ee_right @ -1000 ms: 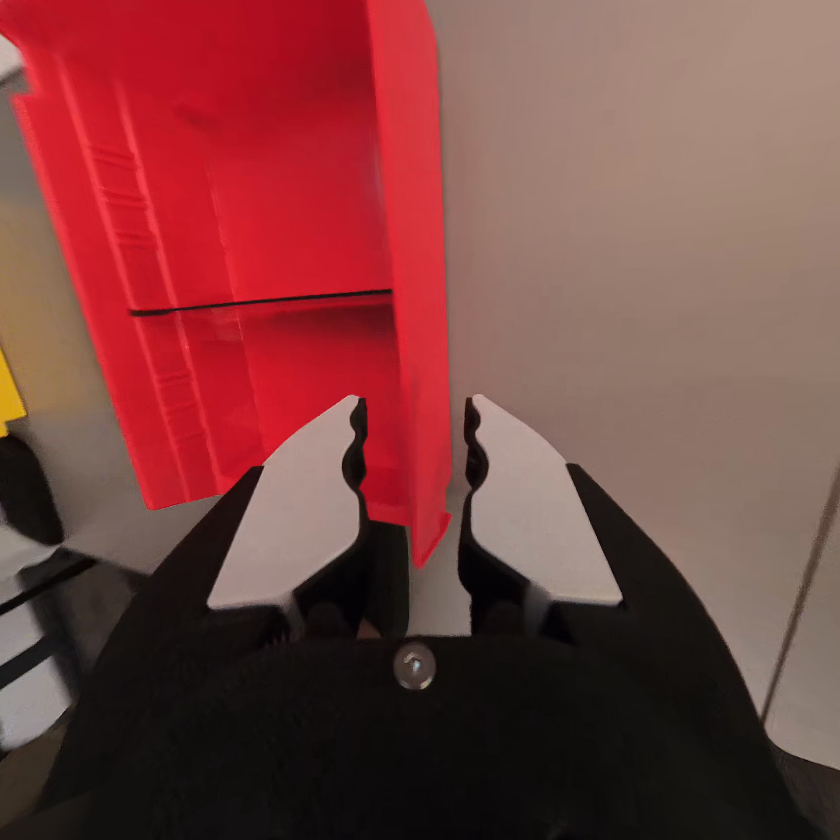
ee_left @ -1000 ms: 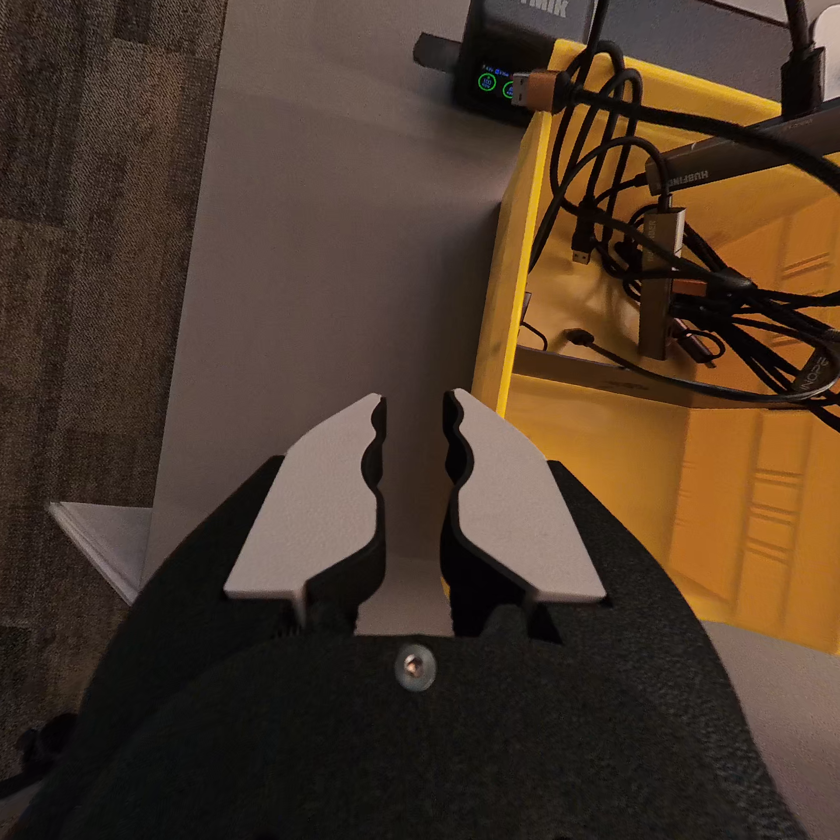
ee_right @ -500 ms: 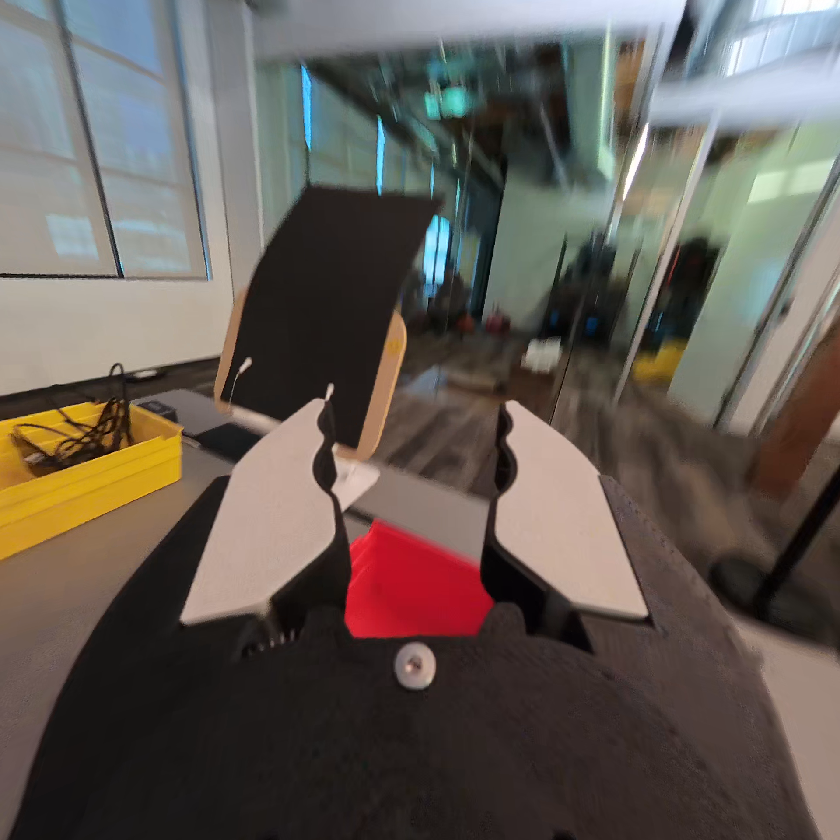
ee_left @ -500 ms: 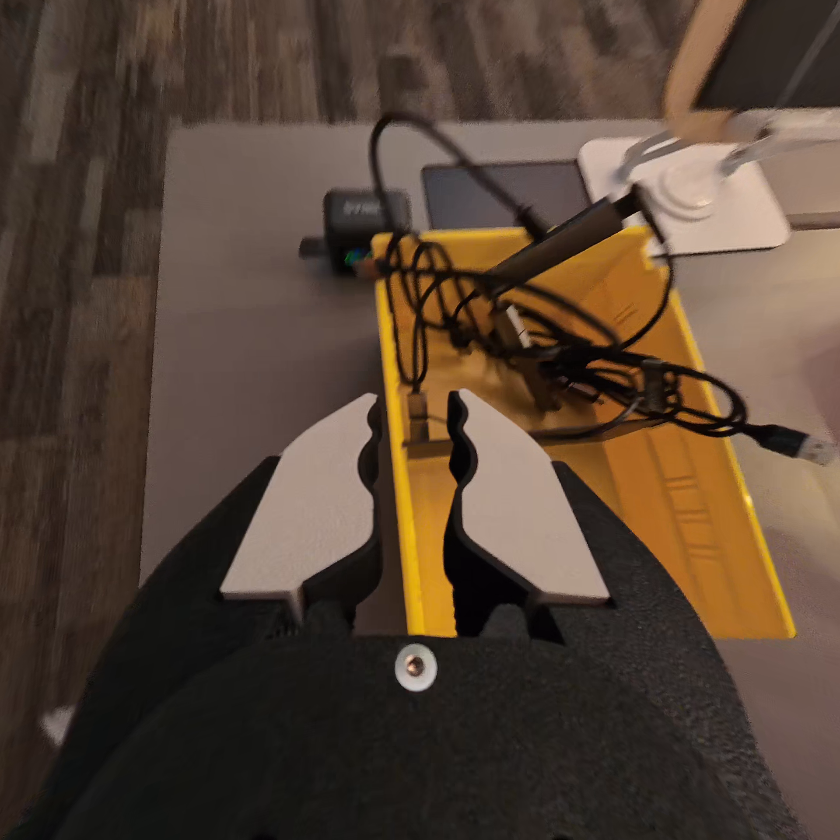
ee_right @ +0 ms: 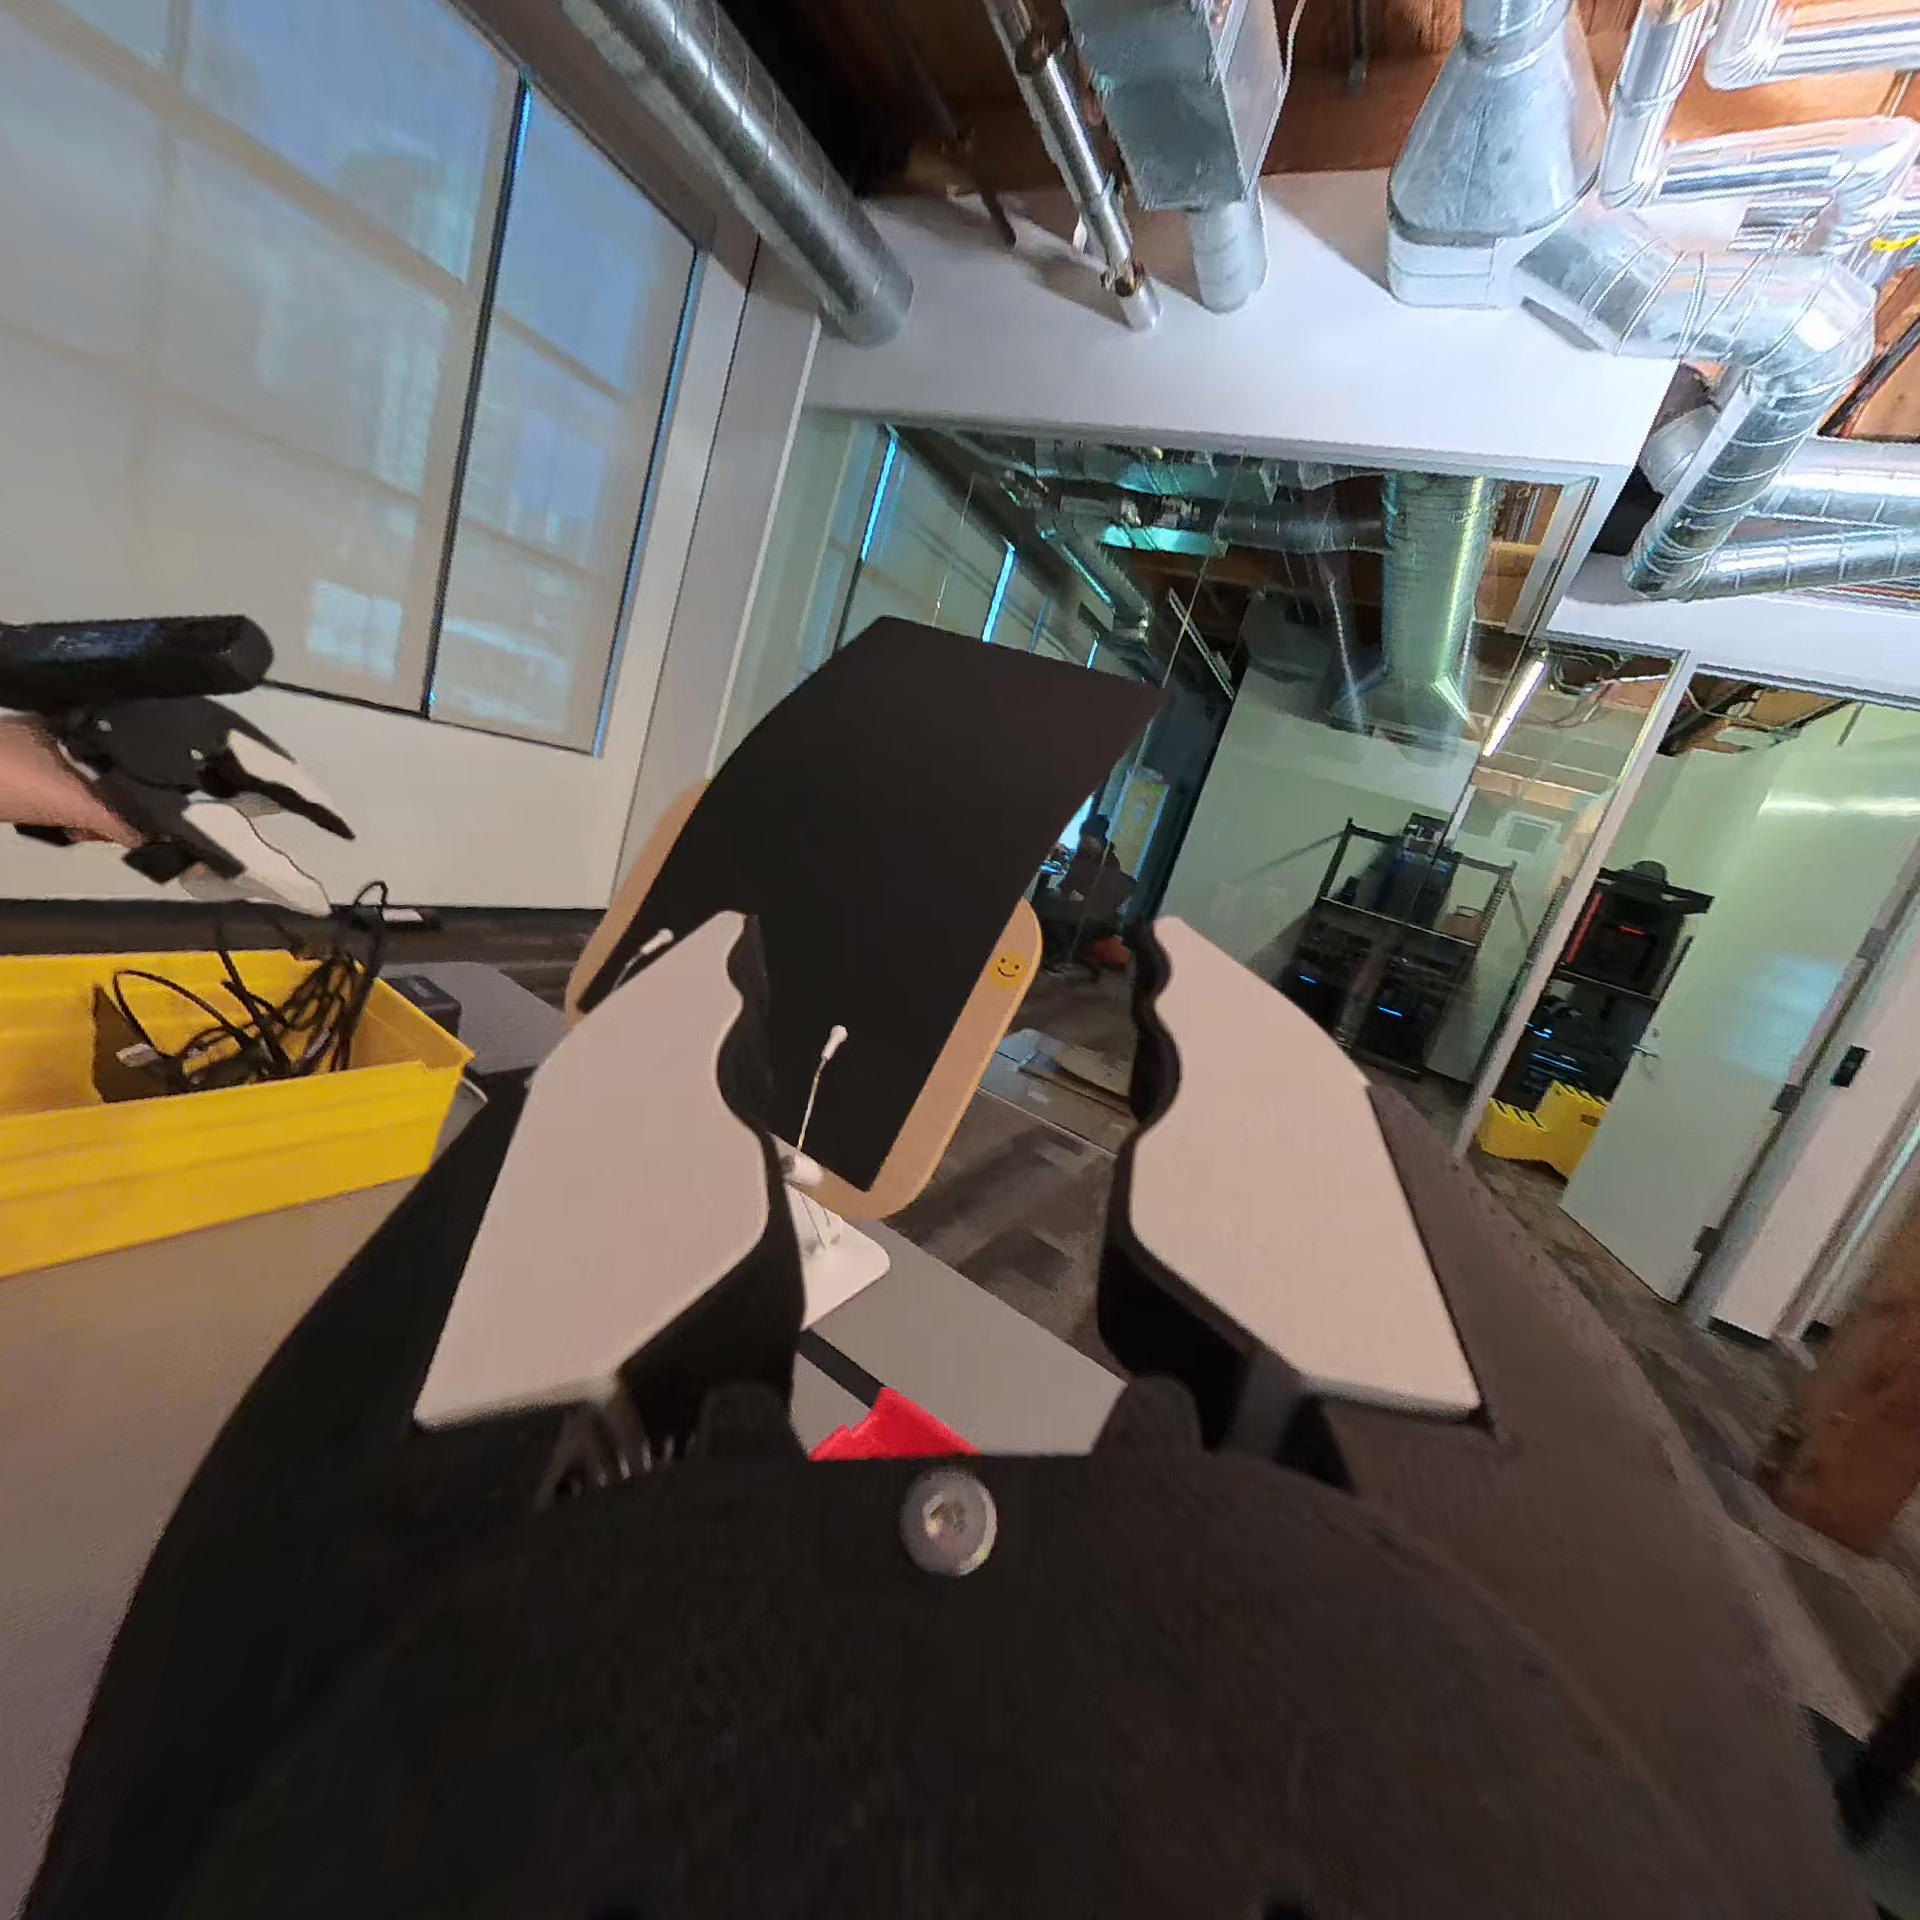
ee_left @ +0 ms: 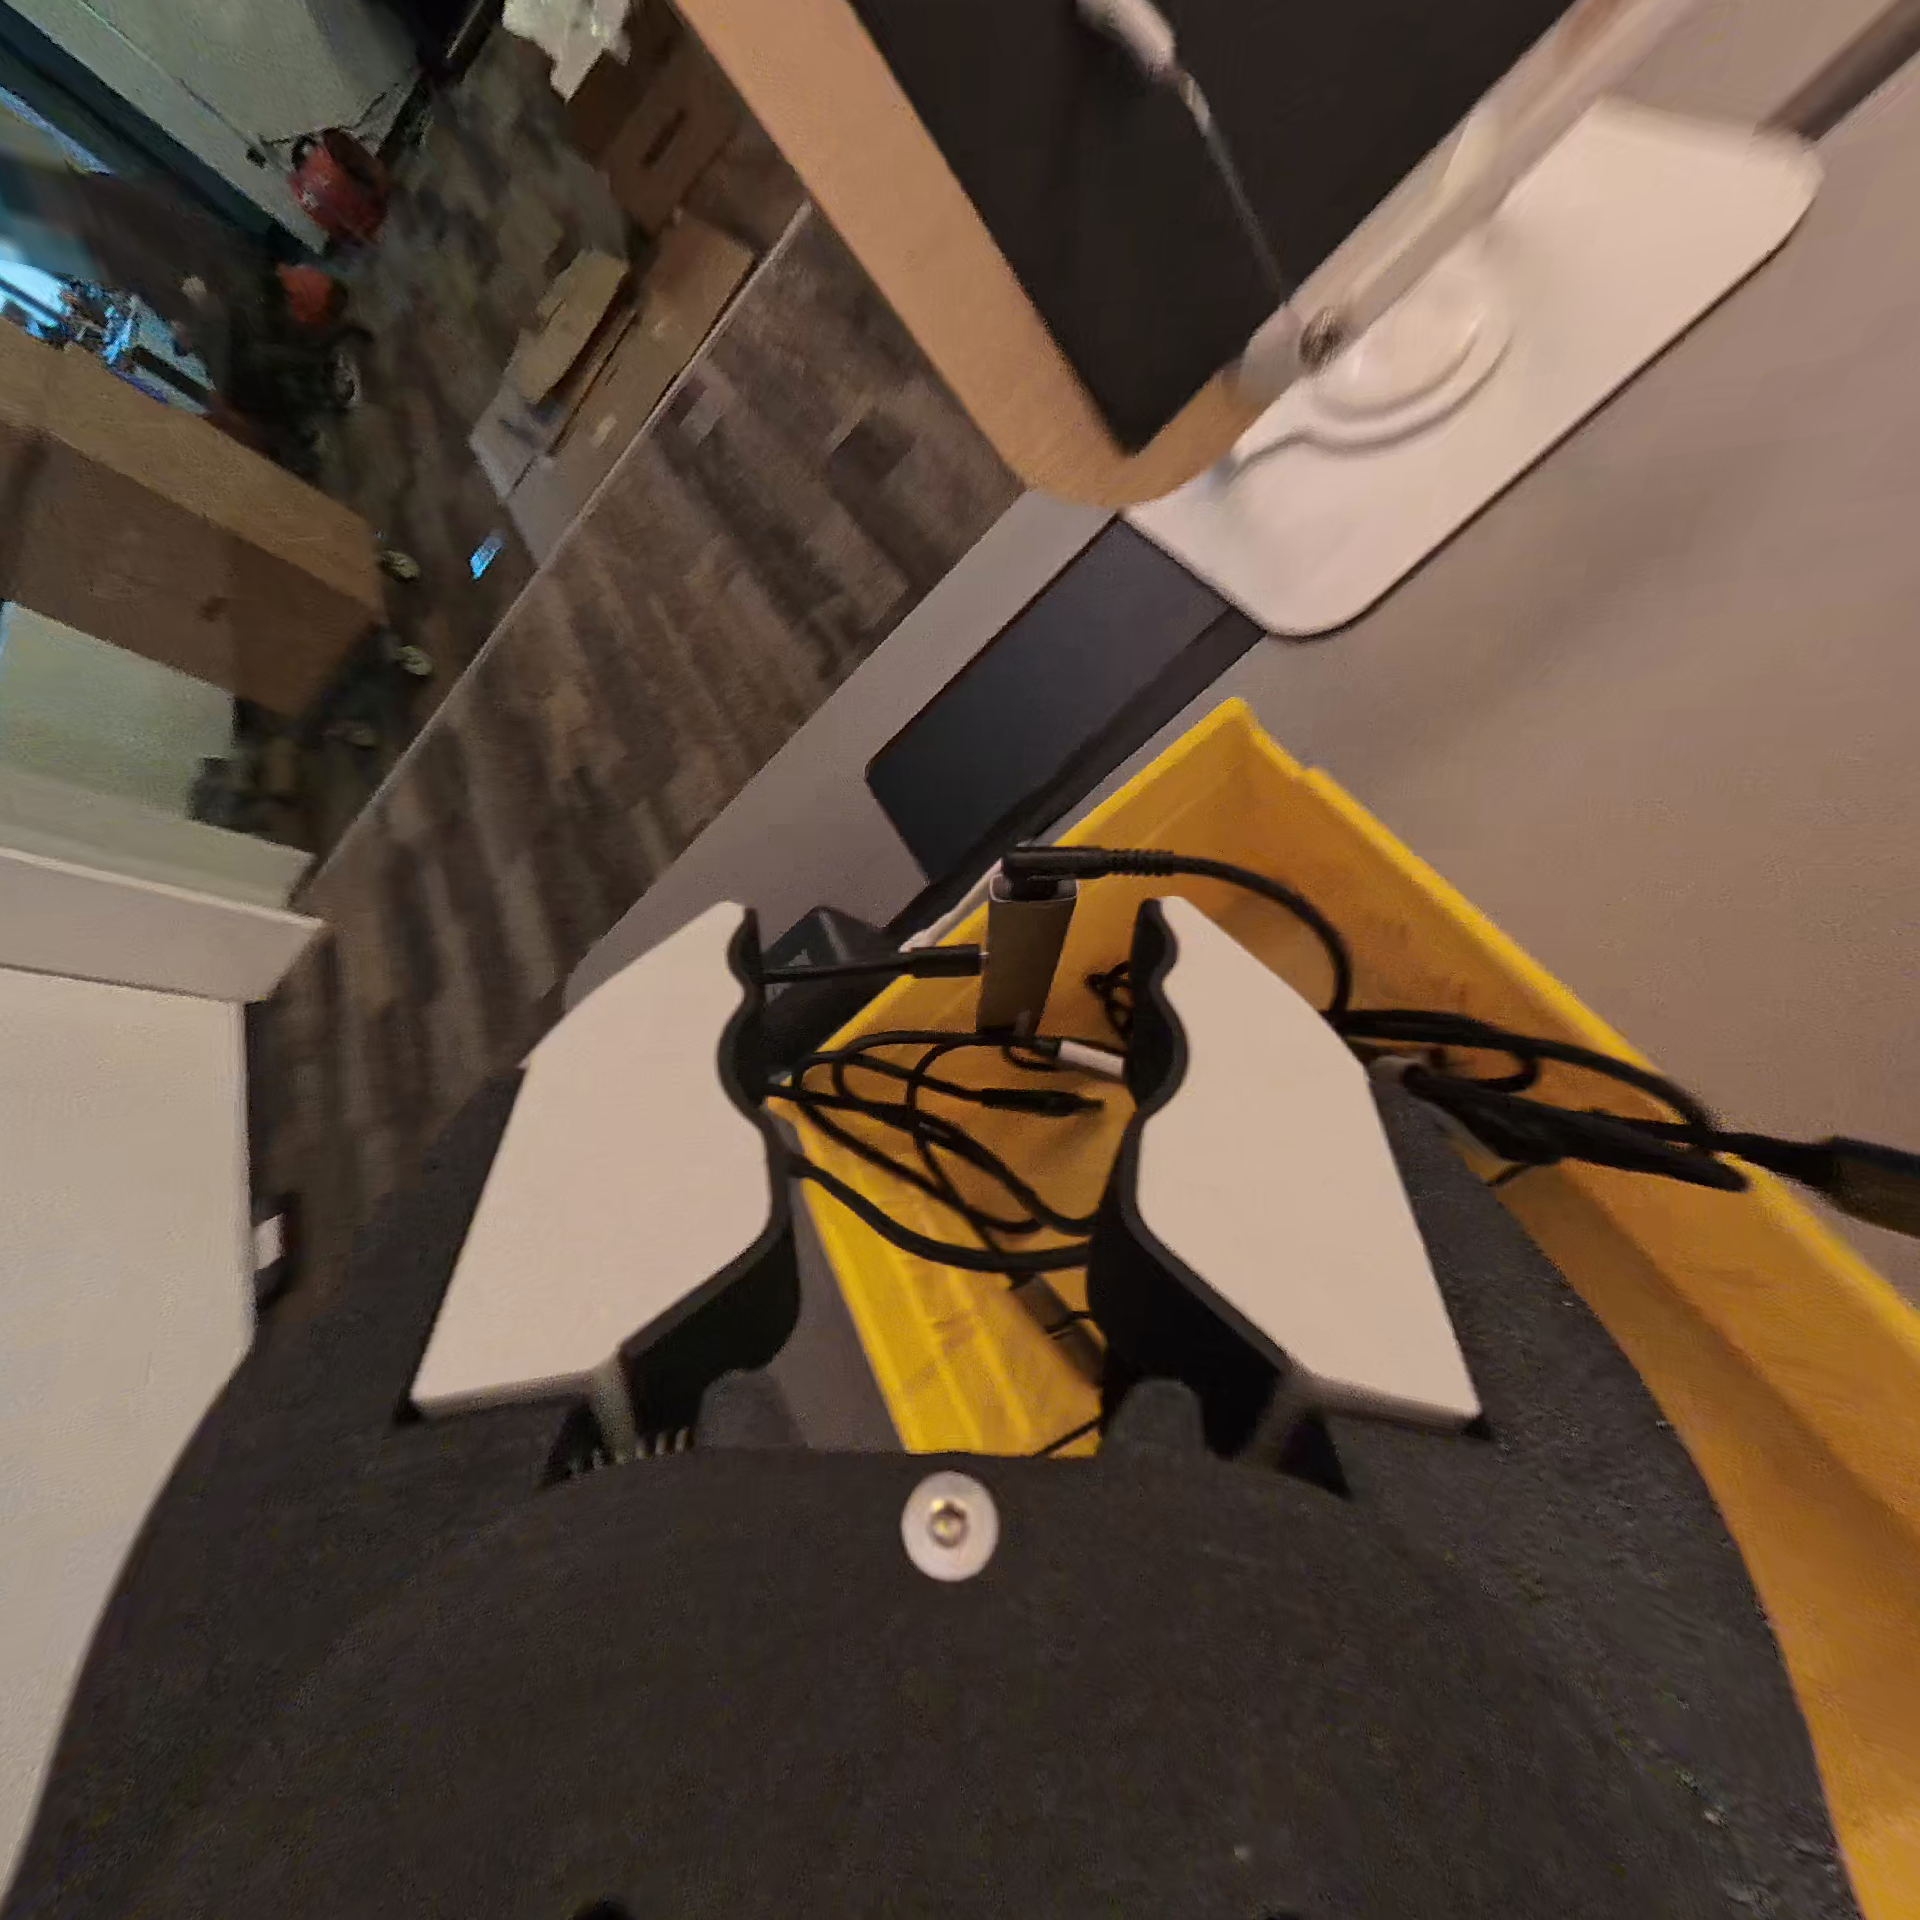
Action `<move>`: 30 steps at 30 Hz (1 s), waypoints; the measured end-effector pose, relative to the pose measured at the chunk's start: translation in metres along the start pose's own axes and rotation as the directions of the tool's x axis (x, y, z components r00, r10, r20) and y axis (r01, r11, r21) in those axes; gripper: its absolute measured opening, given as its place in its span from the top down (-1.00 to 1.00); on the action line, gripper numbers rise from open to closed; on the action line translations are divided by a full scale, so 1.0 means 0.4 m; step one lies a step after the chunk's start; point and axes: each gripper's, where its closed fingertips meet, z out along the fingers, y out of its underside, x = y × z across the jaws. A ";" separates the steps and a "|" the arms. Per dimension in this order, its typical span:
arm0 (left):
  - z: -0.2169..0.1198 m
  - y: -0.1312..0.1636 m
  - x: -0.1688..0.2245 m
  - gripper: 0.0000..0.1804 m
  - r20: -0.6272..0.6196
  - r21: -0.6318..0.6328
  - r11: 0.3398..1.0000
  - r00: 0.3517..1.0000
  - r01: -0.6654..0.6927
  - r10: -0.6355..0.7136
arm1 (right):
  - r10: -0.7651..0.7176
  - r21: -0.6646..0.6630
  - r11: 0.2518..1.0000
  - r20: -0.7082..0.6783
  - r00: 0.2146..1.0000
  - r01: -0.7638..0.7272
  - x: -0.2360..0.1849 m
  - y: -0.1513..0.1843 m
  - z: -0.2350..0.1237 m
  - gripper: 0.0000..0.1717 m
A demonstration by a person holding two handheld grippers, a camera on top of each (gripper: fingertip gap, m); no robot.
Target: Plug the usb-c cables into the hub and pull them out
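- Hub [ee_left: 1023, 961], a grey metal stick, stands tilted on end in the far part of the yellow bin [ee_left: 1371, 935], on the left side of the table [ee_left: 1662, 644].
- Black usb-c cables [ee_left: 935, 1132] lie tangled round it in the bin; one plug [ee_left: 940, 963] sits at the hub's left side, seemingly plugged in, though blur makes that unsure.
- Left gripper [ee_left: 945, 925] hovers over the bin, jaws wide apart, hub between the fingertips but touched by neither; nothing gripped.
- Tablet on a stand [ee_right: 883, 914] is at the table's far edge, mid-scene.
- Right gripper [ee_right: 945, 940] is raised, jaws wide apart and bare, aimed past the tablet.
- Red bin [ee_right: 894, 1434] corner shows just below it.
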 end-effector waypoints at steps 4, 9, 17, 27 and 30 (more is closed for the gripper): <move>0.074 0.037 0.033 0.32 -0.029 -0.141 0.986 0.996 -0.083 0.080 | -0.020 -0.018 1.000 -0.014 1.000 0.020 0.008 0.010 0.002 0.21; 0.145 0.087 0.052 0.39 -0.039 -0.248 0.968 0.999 -0.025 0.016 | -0.001 -0.015 1.000 -0.033 0.999 0.000 0.030 0.010 -0.013 0.23; 0.194 0.107 0.054 0.58 0.008 -0.273 0.962 1.000 -0.026 0.030 | 0.048 0.011 0.999 -0.075 0.996 -0.047 0.079 0.007 -0.043 0.27; 0.180 0.110 0.043 0.73 0.066 -0.228 0.972 0.997 0.054 -0.040 | 0.090 0.022 0.996 -0.082 0.993 -0.088 0.100 0.010 -0.057 0.32; 0.145 0.092 0.031 0.74 0.064 -0.177 0.981 0.995 0.081 -0.071 | 0.102 0.007 0.995 -0.093 0.990 -0.101 0.111 0.020 -0.060 0.33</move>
